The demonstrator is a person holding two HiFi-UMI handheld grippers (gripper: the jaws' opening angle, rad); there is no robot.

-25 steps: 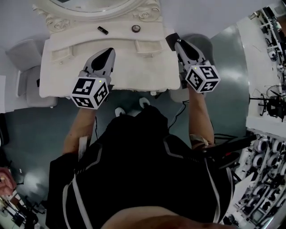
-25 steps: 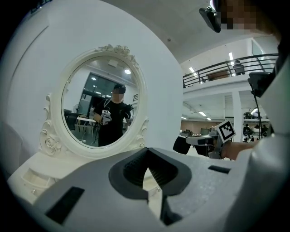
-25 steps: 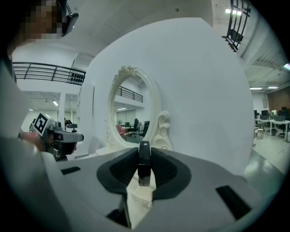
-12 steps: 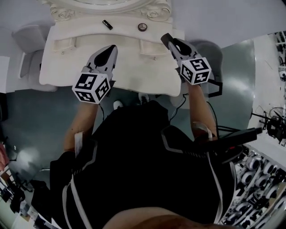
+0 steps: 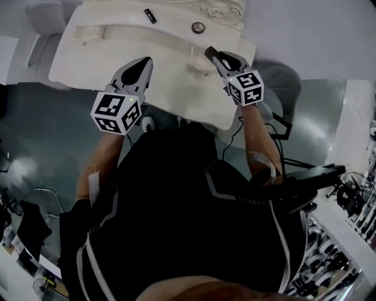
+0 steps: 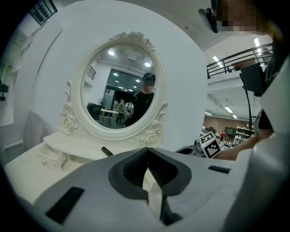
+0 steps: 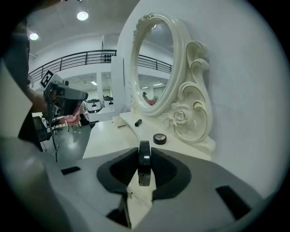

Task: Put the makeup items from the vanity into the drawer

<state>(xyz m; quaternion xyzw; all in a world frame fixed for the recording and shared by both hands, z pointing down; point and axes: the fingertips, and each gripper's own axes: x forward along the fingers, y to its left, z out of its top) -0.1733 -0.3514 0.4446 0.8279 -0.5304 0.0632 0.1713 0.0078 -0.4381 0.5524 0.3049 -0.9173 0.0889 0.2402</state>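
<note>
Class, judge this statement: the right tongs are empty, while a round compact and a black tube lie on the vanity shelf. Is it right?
No. The right tongs are shut on a thin black item, as the right gripper view shows. The round compact and black tube do lie on the vanity shelf.

White vanity (image 5: 111, 59), black tube (image 5: 150, 16), round compact (image 5: 198, 27)

1. The head view looks steeply down on the vanity (image 5: 147, 47) from high above.
2. The left gripper view sits low and close, facing the vanity's mirror (image 6: 120, 86).
3. The right gripper view sees that mirror from its right side. All three views show the black stick (image 7: 138, 122).
</note>
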